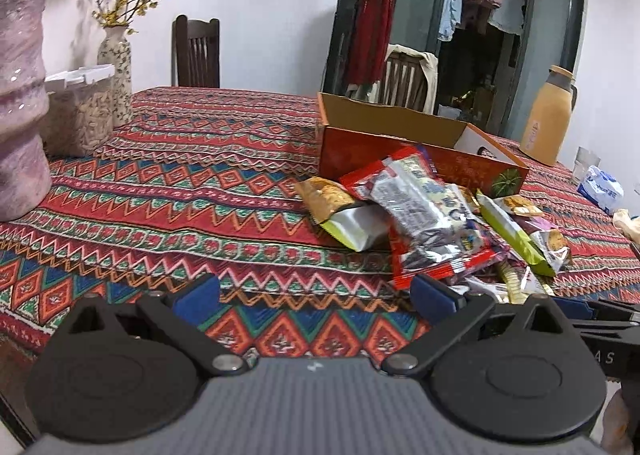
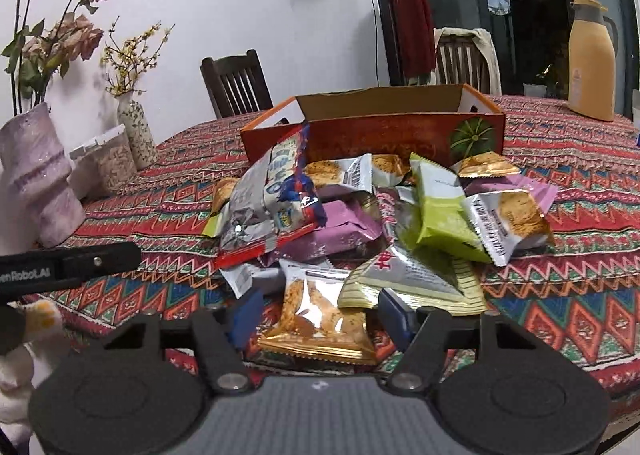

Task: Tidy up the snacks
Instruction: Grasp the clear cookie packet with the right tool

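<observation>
1. Right tool (image 2: 318,313): fingers spread wide, holding nothing. The clear-fronted gold-edged crisp-snack packet (image 2: 318,321) lies flat between its blue pads, nearest edge of the pile, at 6 o'clock in the right wrist view.
2. Left tool (image 1: 316,297): also spread wide and empty, hovering over bare cloth. Pile sits at its 2 o'clock; the red-and-silver foil snack bag (image 1: 426,221) is the closest item.
3. The rest of the heap: green-and-white biscuit packet (image 2: 440,211), purple wrapper (image 2: 340,227), silver biscuit packet w/ cookie print (image 2: 508,223). All loose on the surface covered w/ red zigzag-patterned cloth (image 2: 560,307).
4. Target, I judge: the open orange cardboard box (image 2: 372,131) at 12 o'clock behind the pile. Looks empty from here, but the floor is mostly hidden.
5. Step in hand, prob.: right tool closes on the gold-edged packet. To do it well:
   - Drop low so pads catch the packet body, not just the crimped seam.
   - Close gently; contents look brittle, foil is slippery.
   - The silver-and-gold striped packet (image 2: 408,279) overlaps at 1 o'clock; avoid pinching both.
6. Lift clear over the pile and the box's near wall before releasing.
7. Keep left tool out of the right's path; its arm shows at 9 o'clock.
</observation>
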`<move>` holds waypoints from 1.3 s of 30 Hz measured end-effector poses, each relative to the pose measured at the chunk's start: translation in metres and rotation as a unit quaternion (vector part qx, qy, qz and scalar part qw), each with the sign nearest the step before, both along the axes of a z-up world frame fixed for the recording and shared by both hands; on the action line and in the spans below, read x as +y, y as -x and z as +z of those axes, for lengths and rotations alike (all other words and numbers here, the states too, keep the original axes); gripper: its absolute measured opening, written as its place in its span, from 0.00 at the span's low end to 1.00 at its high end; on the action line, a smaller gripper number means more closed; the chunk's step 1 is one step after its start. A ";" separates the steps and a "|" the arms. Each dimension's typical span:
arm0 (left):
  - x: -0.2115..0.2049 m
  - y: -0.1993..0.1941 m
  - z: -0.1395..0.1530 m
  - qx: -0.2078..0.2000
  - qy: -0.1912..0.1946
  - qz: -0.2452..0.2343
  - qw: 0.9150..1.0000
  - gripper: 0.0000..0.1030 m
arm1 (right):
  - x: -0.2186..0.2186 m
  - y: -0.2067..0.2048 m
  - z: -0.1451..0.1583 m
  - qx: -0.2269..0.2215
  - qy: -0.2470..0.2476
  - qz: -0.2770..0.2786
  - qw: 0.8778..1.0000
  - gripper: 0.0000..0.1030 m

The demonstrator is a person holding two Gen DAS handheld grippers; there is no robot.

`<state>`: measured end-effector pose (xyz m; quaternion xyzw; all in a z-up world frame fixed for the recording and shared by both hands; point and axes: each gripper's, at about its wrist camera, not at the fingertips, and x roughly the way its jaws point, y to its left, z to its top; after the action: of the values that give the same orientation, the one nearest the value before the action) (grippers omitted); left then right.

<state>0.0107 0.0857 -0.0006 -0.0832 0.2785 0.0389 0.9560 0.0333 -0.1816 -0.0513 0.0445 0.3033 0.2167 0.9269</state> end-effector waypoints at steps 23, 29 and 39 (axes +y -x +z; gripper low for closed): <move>0.018 0.001 -0.015 0.021 0.019 0.018 0.999 1.00 | 0.024 0.003 -0.007 -0.015 0.013 0.012 1.000 0.38; 0.015 -0.004 -0.016 0.026 0.022 0.018 0.999 1.00 | 0.018 0.016 0.009 -0.054 -0.003 0.017 0.998 0.38; -0.012 -0.029 -0.006 0.019 0.028 -0.003 0.999 1.00 | -0.024 -0.007 0.015 -0.080 -0.021 -0.045 0.996 0.38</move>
<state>0.0397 0.0737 -0.0070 -0.1079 0.2976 0.0294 0.9481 0.0401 -0.2061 -0.0362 0.0599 0.2210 0.1844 0.9558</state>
